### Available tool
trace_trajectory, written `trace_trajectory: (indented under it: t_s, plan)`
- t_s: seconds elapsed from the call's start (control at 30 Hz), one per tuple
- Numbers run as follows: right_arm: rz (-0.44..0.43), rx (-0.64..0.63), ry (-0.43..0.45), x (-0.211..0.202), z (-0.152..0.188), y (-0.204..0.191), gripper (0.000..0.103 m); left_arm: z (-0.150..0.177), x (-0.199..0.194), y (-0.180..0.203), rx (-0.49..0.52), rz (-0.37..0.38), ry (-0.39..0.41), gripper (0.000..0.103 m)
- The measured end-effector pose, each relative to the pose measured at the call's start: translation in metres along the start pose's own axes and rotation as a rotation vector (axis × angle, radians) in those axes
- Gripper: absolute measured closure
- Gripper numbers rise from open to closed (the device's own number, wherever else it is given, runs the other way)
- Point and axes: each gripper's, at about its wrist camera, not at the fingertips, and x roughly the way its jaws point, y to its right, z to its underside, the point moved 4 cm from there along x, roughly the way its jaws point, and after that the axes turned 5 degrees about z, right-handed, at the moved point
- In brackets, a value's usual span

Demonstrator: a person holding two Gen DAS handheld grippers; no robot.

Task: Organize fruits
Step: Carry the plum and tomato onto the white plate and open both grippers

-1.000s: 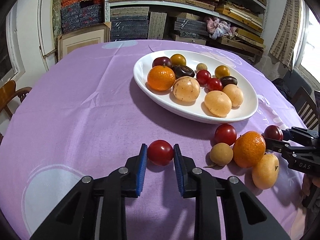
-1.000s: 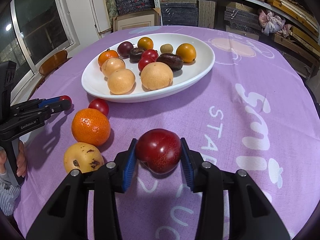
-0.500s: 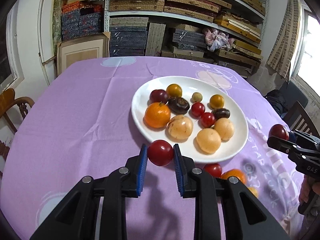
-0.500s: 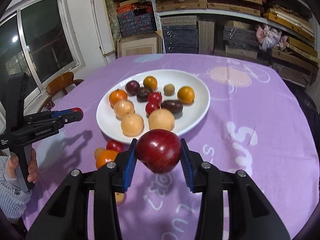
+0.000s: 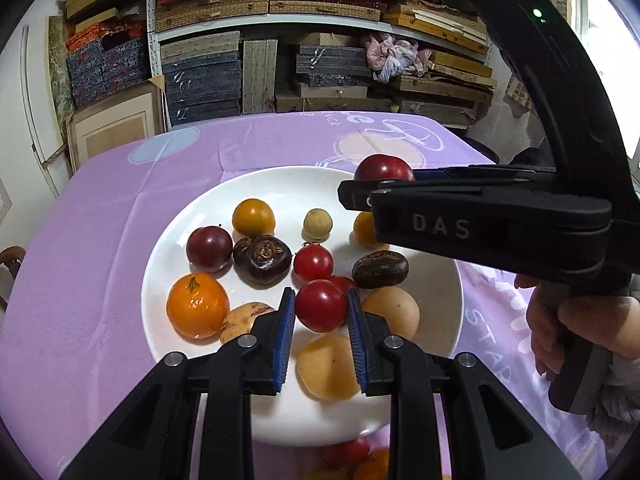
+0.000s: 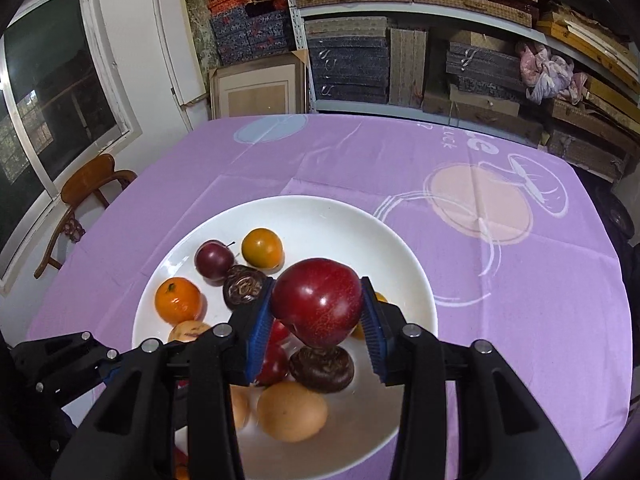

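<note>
your left gripper clamps a red tomato above the white plate; your right gripper holds a dark red plum over it.

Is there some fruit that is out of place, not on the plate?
Yes. A red fruit and an orange one lie on the purple tablecloth, just off the white plate's near rim. Nothing looks spilled or damaged.
</note>
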Motion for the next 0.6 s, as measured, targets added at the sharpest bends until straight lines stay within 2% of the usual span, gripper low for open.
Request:
trace_trajectory:
  t_s: [0.2,0.4,0.5,0.53,0.57,0.6]
  plan:
    - [0.038,-0.003,-0.059,0.041,-0.008,0.003,0.063,0.000,0.029,-0.011,-0.022,-0.027,-0.046,0.077]
    - [0.036,0.009,-0.100,0.062,-0.004,0.007,0.062,-0.002,0.035,-0.017,-0.042,-0.036,-0.035,0.075]
    - [0.028,0.010,-0.093,0.058,-0.003,0.006,0.062,-0.003,0.033,-0.017,-0.050,-0.032,-0.028,0.062]
    - [0.025,0.011,-0.079,0.051,-0.003,0.007,0.062,-0.004,0.029,-0.017,-0.053,-0.029,-0.021,0.054]
    - [0.021,0.013,-0.060,0.042,-0.003,0.007,0.062,-0.004,0.025,-0.017,-0.054,-0.042,-0.014,0.040]
    - [0.015,0.016,-0.041,0.031,-0.004,0.008,0.062,-0.004,0.018,-0.018,-0.052,-0.055,0.002,0.036]
